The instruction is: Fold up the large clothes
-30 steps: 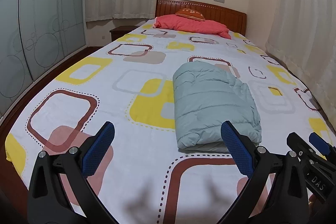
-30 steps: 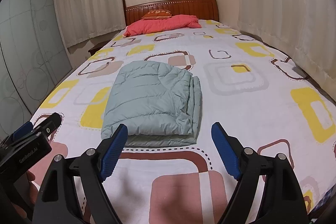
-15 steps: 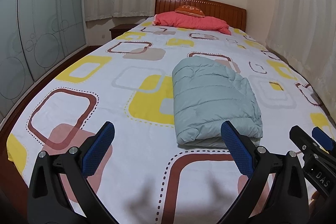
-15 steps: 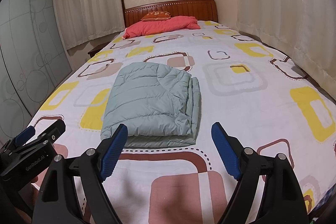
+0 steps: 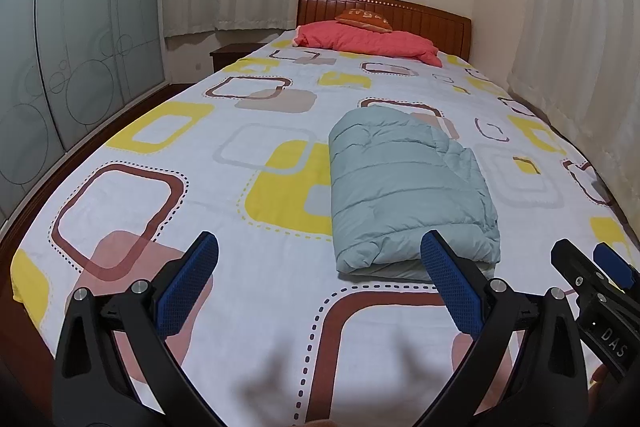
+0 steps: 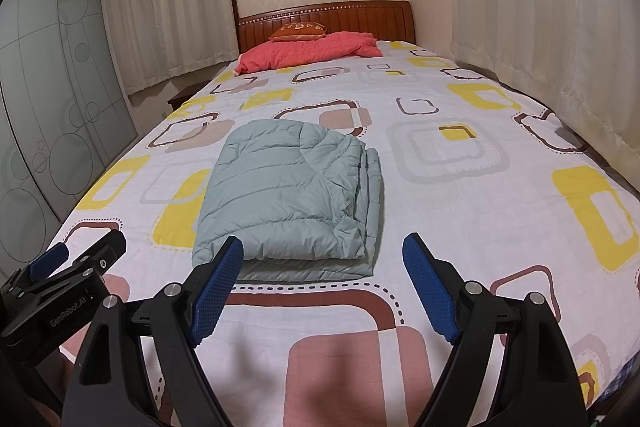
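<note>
Two open, empty grippers, left [image 5: 316, 279] and right [image 6: 322, 279], we hold near the folded jacket [image 6: 292, 195], its long axis running far, right one nearer.

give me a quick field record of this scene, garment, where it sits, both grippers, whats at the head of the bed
garment: pale green puffer jacket, folded into a compact rectangle, layered edges on its right side
surface: patterned bed sheet; jacket lies flat near the foot end
left gripper: open, nothing between the pads, above the sheet, short of the jacket
right gripper: open, empty, just short of the jacket's near edge
head of bed: red quilt with an orange cushion on it, against the wooden headboard
task state: jacket looks fully folded
</note>
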The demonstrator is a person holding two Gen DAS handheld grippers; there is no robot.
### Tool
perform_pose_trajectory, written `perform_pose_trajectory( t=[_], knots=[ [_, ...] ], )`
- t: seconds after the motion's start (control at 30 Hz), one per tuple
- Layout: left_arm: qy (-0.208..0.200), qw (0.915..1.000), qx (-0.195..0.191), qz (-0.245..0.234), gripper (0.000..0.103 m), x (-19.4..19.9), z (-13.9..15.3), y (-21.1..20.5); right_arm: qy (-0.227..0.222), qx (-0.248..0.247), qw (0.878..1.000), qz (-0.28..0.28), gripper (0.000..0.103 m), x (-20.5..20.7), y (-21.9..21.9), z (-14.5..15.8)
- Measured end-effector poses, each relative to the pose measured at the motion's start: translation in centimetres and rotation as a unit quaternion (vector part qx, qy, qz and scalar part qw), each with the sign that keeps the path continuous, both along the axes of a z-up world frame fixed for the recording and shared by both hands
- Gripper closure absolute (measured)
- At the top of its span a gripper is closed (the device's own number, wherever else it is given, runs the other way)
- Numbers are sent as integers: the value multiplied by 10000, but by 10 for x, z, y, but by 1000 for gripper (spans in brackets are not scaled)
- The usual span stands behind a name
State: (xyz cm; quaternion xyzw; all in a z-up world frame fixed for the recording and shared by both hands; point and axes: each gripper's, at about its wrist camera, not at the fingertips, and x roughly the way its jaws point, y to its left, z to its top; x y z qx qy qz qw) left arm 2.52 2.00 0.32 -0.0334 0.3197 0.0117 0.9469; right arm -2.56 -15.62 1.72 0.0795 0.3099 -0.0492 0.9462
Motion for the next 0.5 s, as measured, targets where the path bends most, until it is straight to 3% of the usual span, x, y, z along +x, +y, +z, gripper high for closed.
perform_pose_trajectory(
  t=[0.5],
  knots=[
    [21, 10000, 21, -7, 2, 0, -3, 1, 2, -8, 10000, 1, 22, 0, 2, 0]
  ],
)
